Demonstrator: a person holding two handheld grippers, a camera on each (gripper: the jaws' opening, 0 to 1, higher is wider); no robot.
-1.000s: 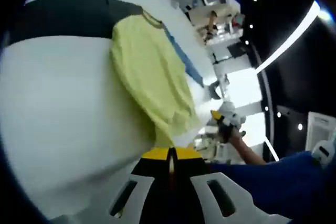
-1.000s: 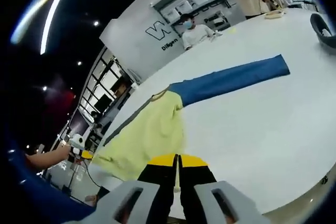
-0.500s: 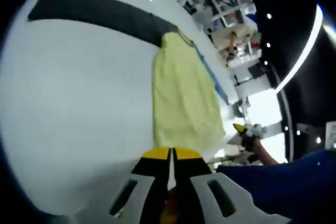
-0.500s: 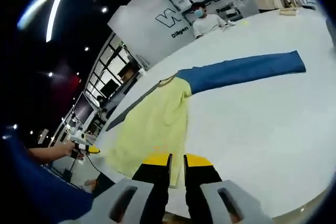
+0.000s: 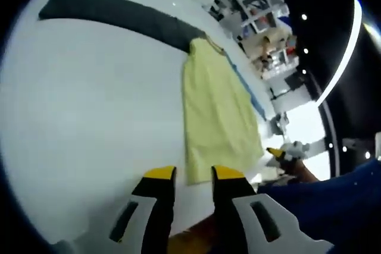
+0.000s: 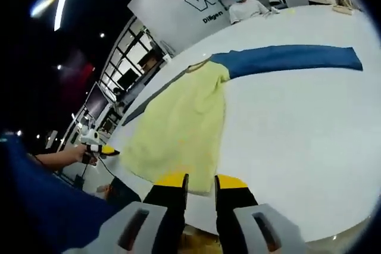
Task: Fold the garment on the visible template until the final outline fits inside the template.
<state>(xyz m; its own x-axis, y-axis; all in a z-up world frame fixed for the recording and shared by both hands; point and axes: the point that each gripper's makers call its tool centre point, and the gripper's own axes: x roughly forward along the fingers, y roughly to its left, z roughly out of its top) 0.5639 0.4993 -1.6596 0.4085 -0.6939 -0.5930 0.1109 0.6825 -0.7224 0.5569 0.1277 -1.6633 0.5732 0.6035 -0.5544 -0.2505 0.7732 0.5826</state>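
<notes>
Garment (image 5: 214,111) lay flat on table (image 5: 89,105), sleeves spread, no fold yet; we saw no template. Left gripper (image 5: 193,176) and right gripper (image 6: 200,181) slightly parted, empty, at hem.

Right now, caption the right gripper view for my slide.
Open right gripper at the yellow shirt's hem, blue sleeve outstretched on white table.

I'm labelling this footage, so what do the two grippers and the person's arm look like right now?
The left gripper and the right gripper look alike: two black jaws with yellow tips, rising from white moulded bodies with dark slotted cut-outs. The left gripper also shows at the left edge of the right gripper view, white with a yellow tip. The person wears a dark blue sleeve.
</notes>
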